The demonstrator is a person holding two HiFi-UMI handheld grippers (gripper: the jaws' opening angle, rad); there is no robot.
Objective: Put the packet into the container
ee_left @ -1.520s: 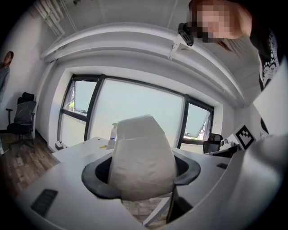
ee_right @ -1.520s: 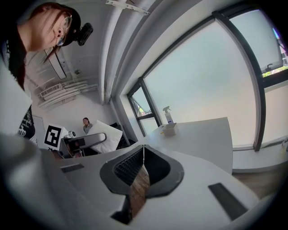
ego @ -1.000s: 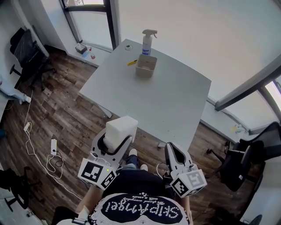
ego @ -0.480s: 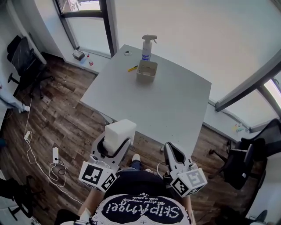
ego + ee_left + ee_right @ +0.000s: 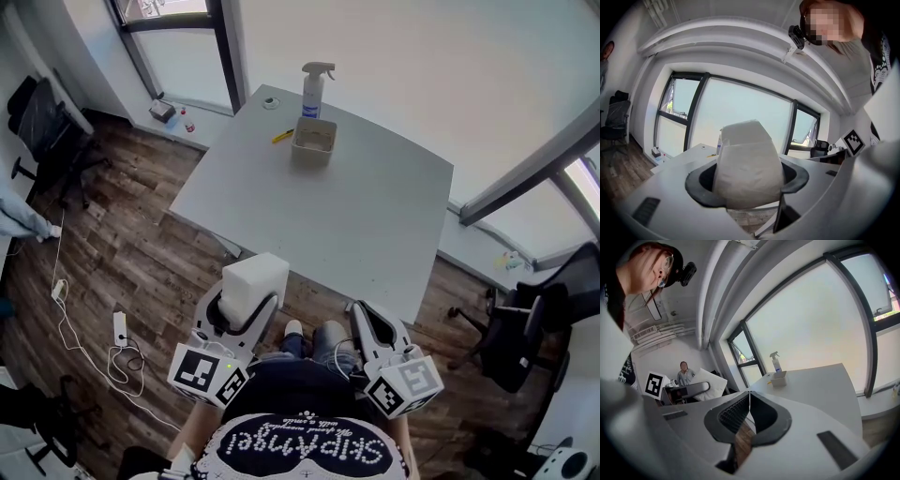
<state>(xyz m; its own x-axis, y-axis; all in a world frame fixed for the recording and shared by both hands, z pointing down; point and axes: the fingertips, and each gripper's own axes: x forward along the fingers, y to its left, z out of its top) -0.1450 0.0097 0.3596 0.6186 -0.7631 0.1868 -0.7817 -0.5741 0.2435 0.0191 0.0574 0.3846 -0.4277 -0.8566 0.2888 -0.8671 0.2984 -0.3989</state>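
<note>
Low left, the left gripper is squeezing the white packet tight for carrying; the right gripper is pinching its fingers together on nothing. The container is sitting upper middle, well apart.

I count one table, and on it one container, one spray bottle and one small yellow item. One white packet. Two grippers, left gripper and right gripper. Two chairs: left chair, right chair.
</note>
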